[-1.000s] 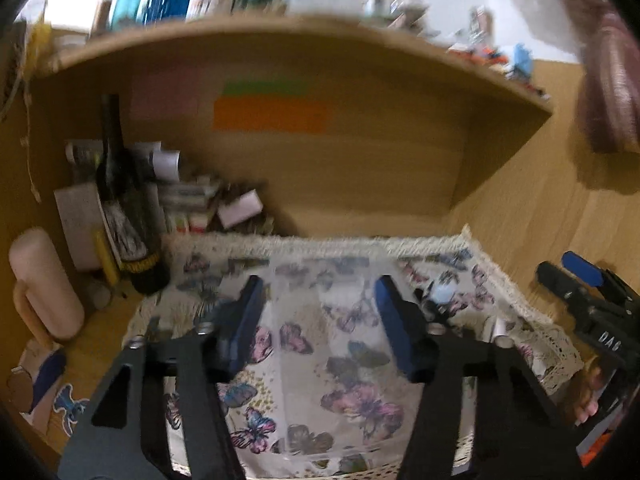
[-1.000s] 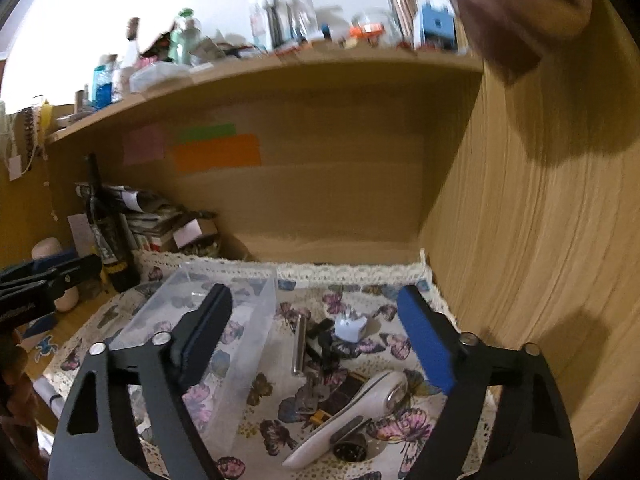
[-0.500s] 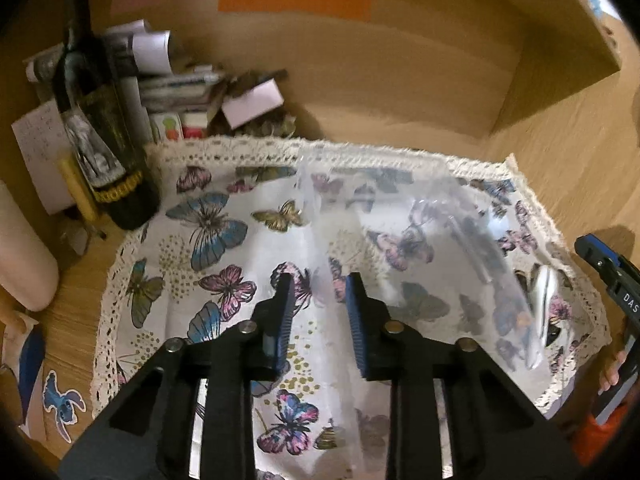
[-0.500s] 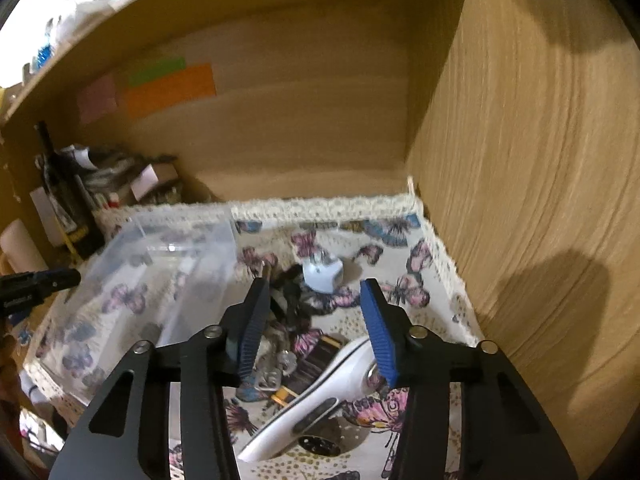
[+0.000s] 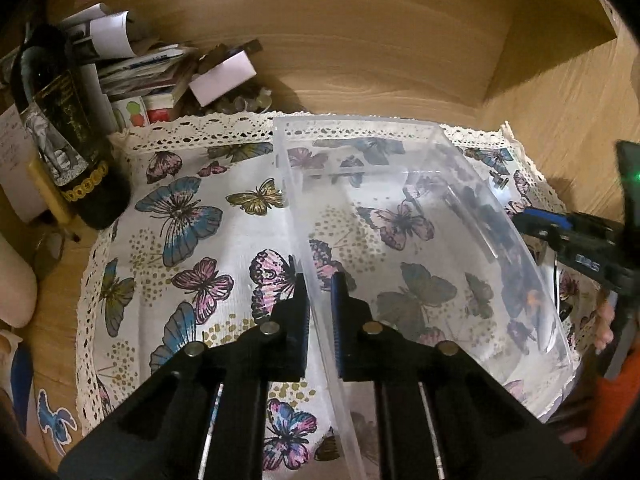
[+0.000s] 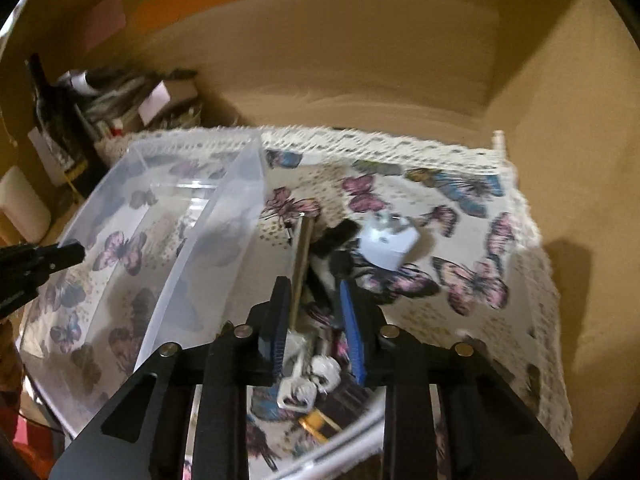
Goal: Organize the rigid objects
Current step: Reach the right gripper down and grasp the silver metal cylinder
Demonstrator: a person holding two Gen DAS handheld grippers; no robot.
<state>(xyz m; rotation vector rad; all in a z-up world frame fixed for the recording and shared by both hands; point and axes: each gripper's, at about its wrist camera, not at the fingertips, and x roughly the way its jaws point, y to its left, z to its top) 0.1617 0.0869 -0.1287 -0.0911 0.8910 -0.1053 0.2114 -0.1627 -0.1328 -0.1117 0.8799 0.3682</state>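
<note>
A clear plastic bin [image 5: 420, 216] stands empty on the butterfly cloth [image 5: 192, 216]. My left gripper [image 5: 320, 280] is shut on the bin's left wall. The bin also shows in the right wrist view [image 6: 168, 248], left of a pile of small objects. My right gripper [image 6: 314, 292] is lowered over that pile, its jaws narrowed around a thin metal rod [image 6: 301, 264] and a black object [image 6: 332, 256]; whether it grips them is unclear. A white charger plug [image 6: 388, 246] lies just beyond. Keys [image 6: 308, 380] and a white handheld device [image 6: 340, 452] lie under the gripper.
A dark wine bottle [image 5: 60, 128] and a heap of papers and boxes [image 5: 168, 76] stand at the back left. The wooden back wall [image 5: 360, 52] and right side wall [image 6: 568, 140] enclose the desk. The right gripper shows at the left wrist view's right edge [image 5: 576, 240].
Both grippers dropped toward the desk and closed from wide open. The left one closed on the bin's left wall. The right one narrowed over the pile of objects.
</note>
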